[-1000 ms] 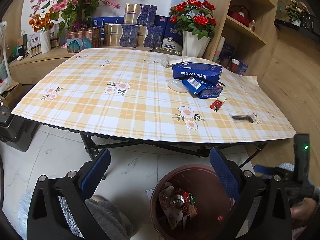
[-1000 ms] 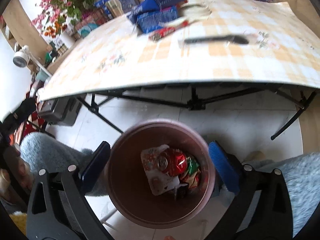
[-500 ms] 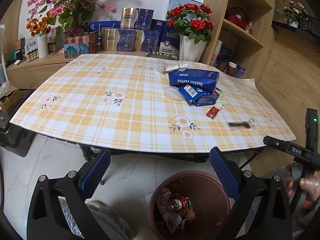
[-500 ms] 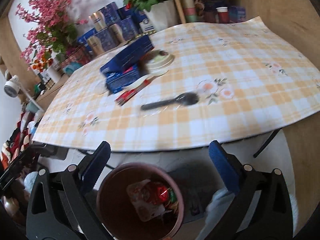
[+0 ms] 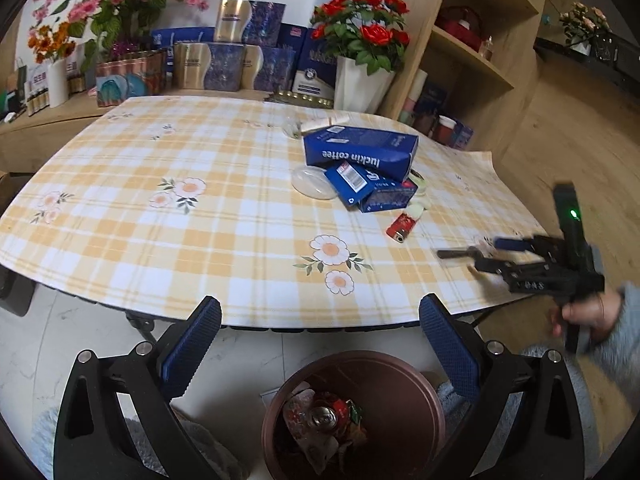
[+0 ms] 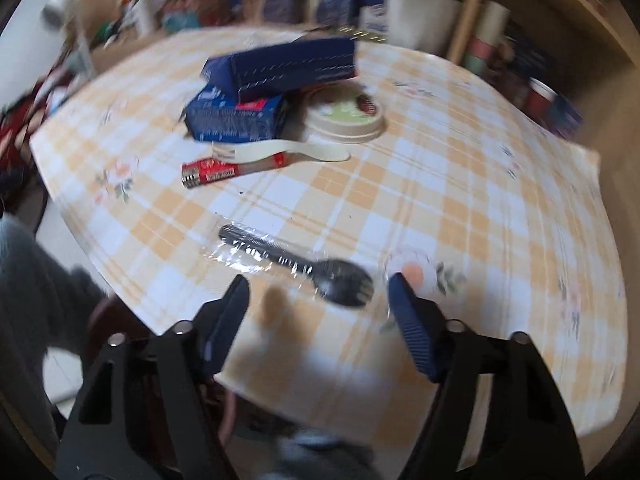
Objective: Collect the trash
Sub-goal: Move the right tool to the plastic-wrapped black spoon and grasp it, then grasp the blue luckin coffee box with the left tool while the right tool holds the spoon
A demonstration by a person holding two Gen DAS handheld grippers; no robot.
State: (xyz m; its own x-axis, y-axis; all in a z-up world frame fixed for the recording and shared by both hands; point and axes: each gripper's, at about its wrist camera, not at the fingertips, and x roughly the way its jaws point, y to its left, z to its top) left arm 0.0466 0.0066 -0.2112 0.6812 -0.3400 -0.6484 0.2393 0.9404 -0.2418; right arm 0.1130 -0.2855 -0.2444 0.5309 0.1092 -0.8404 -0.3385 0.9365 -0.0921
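A black plastic spork (image 6: 296, 264) in a clear wrapper lies near the table's front edge. My right gripper (image 6: 318, 304) hovers just over its head, jaws closing. The spork's head lies between the fingertips and the pads are not touching it. In the left wrist view the right gripper (image 5: 486, 256) reaches over the spork (image 5: 454, 254). My left gripper (image 5: 320, 320) is open and holds nothing, above a brown bin (image 5: 416, 412) on the floor that contains a can and wrappers. Two blue boxes (image 5: 360, 152), a clear lid (image 5: 310, 182) and a red tube (image 5: 402, 226) lie on the checked tablecloth (image 5: 180, 232).
A cream bowl lid (image 6: 344, 116) and a cream spoon (image 6: 280, 152) lie by the boxes. Flower vases and gift boxes (image 5: 224, 60) line the shelf behind the table. Wooden shelving (image 5: 472, 60) stands at the right. A hand (image 5: 584, 312) holds the right gripper.
The right gripper rose from over the bin to the table edge, rolled, and now sits at the spork with narrower jaws. The left gripper shifted slightly, staying open above the bin.
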